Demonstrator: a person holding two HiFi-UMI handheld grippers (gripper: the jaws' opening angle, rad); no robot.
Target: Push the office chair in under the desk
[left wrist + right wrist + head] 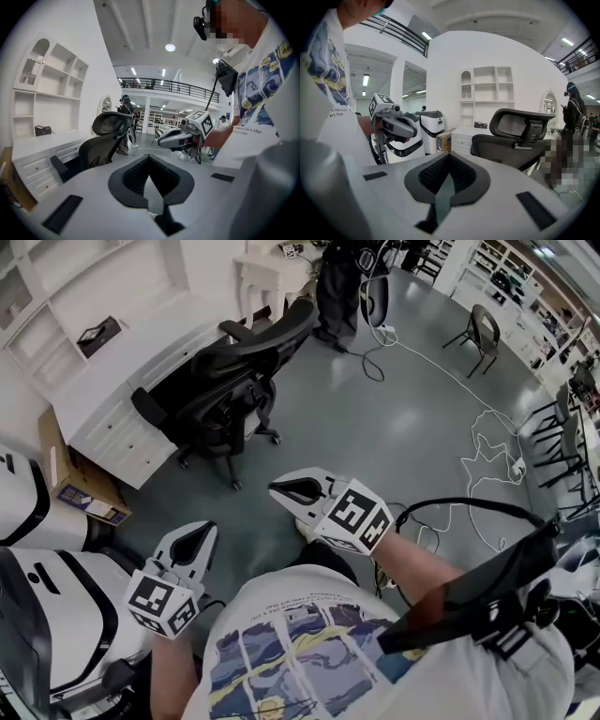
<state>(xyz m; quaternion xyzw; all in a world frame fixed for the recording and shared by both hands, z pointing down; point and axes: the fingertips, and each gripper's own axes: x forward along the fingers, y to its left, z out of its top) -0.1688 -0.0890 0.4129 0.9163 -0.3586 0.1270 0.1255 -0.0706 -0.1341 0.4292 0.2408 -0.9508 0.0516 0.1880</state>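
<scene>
Standing well apart from chair (230,381) with left tongs (195,540) and right tongs (292,491) closed, empty. Best done by pressing both squarely on backrest (267,343), steering straight under desk (122,371).

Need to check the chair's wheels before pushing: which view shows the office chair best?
The head view: the office chair appears whole from above, castors included. Both gripper views show only its upper part; the base is hidden.

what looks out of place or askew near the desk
The office chair sits at an angle to the white desk, wheels out, not tucked in. A white cable sprawls loose across the floor.
</scene>
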